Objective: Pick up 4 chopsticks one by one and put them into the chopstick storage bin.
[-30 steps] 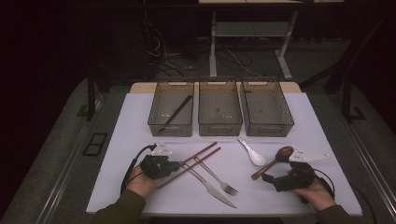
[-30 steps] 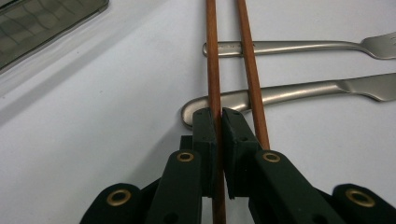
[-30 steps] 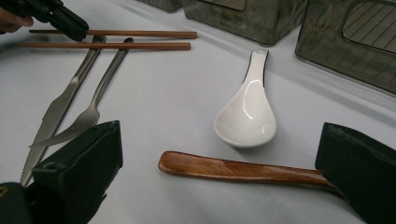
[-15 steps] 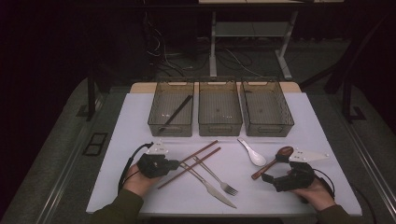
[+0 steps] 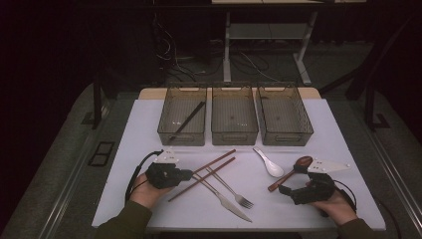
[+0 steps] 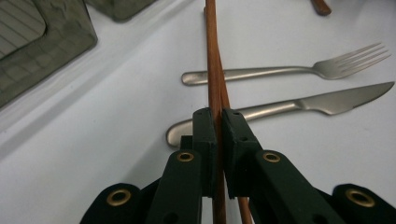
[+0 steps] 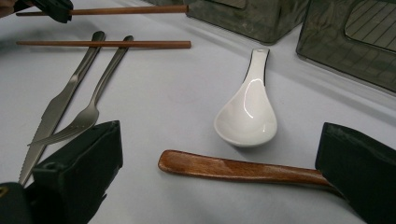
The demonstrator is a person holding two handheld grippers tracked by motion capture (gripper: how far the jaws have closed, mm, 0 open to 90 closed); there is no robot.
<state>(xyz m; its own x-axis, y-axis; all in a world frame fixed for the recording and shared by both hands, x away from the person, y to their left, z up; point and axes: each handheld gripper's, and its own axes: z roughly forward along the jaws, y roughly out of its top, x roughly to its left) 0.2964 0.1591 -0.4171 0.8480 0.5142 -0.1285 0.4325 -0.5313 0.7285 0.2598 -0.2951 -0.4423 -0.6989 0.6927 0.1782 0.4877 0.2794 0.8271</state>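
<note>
- The left gripper [image 5: 185, 174] is clenched on one brown chopstick [image 6: 213, 70], pinched near its close end; the stick's long axis runs straight ahead from the jaws, toward the bins.
- The second chopstick [image 5: 201, 179] lies on the white table [image 5: 149, 124] just beside it, crossing the fork [image 5: 230, 188] and knife [image 5: 228, 201].
- The right gripper [image 7: 219, 172] stands wide open, jaws either side of the wooden spoon [image 7: 243, 169], not gripping it.
- Farther off, the left bin [image 5: 182, 115] already holds a dark stick; it sits nearest the left hand.
</note>
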